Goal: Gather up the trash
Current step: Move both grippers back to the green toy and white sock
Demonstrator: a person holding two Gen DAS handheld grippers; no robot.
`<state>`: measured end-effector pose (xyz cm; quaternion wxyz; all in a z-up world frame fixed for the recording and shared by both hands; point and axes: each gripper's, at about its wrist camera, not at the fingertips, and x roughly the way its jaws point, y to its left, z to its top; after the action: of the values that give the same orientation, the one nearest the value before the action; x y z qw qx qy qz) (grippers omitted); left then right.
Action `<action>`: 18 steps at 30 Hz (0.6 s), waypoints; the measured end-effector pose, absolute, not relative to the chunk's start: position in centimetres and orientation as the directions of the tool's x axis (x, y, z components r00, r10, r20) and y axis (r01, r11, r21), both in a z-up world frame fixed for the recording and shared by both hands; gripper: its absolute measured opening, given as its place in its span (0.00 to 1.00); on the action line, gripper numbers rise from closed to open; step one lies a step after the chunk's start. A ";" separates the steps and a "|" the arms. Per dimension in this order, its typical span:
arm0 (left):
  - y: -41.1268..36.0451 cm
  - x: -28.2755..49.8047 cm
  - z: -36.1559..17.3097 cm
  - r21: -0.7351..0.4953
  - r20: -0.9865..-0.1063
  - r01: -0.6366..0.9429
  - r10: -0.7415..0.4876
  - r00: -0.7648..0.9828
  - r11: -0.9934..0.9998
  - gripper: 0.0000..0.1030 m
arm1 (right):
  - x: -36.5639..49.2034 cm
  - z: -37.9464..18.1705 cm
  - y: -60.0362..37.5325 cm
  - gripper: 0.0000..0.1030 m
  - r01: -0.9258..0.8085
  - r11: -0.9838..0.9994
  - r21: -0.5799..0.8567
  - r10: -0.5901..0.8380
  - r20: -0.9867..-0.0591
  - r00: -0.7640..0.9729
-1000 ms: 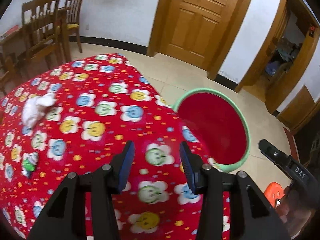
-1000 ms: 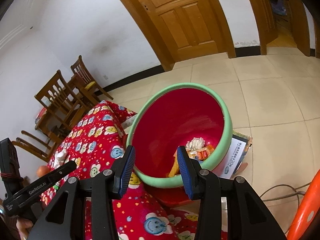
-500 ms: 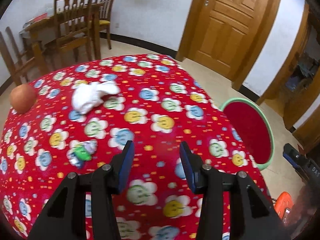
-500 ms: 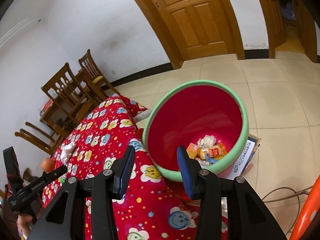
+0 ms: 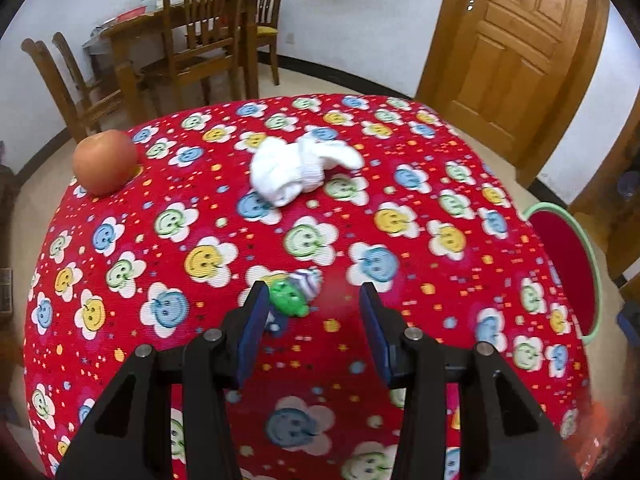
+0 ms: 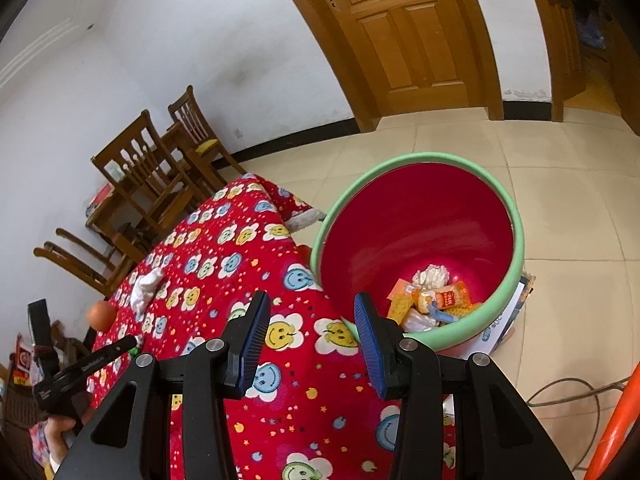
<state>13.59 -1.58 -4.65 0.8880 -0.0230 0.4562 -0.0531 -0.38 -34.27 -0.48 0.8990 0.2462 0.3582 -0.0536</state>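
A small green and white wrapper (image 5: 295,295) lies on the red flowered tablecloth (image 5: 400,184). My left gripper (image 5: 314,300) hangs open just above it, the wrapper close to the left finger and nothing held. Farther back lies a crumpled white tissue wad (image 5: 298,170), seen small in the right wrist view too (image 6: 145,285). The red bin with a green rim (image 6: 516,240) stands on the floor beside the table, with wrappers and tissue (image 6: 432,296) in its bottom. My right gripper (image 6: 310,314) is open and empty over the table edge next to the bin.
An orange-red apple (image 5: 105,161) sits at the table's far left edge. Wooden chairs and a table (image 5: 192,48) stand behind, and a wooden door (image 5: 516,52) at the back right. A paper (image 6: 506,320) lies under the bin; a cable (image 6: 576,392) runs across the tiled floor.
The left gripper swung left across the table, away from the bin, and now sits over the green wrapper. The right gripper drifted slightly left along the table edge. Both stayed open and empty.
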 end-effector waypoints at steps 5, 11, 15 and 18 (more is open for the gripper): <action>-1.0 14.0 -5.6 -0.068 -0.818 0.061 -0.091 0.568 0.996 0.45 | -0.1 -0.6 -33.9 0.43 0.268 0.876 0.400 0.084 -0.675 0.733; -0.8 14.5 -6.5 -0.051 -0.829 0.059 -0.075 0.554 0.997 0.45 | 0.3 -0.7 -33.4 0.43 0.258 0.880 0.398 0.095 -0.681 0.726; -0.5 14.9 -6.9 -0.046 -0.834 0.055 -0.069 0.547 0.997 0.45 | 0.5 -0.8 -33.1 0.43 0.252 0.883 0.397 0.101 -0.683 0.723; -0.5 15.0 -6.9 -0.049 -0.832 0.058 -0.073 0.549 0.997 0.44 | 0.8 -0.8 -32.9 0.43 0.247 0.885 0.395 0.105 -0.686 0.720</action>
<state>14.97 -0.49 -6.94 0.8801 -0.0081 0.4733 -0.0371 0.78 -32.86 -0.81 0.8967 0.2368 0.3719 -0.0395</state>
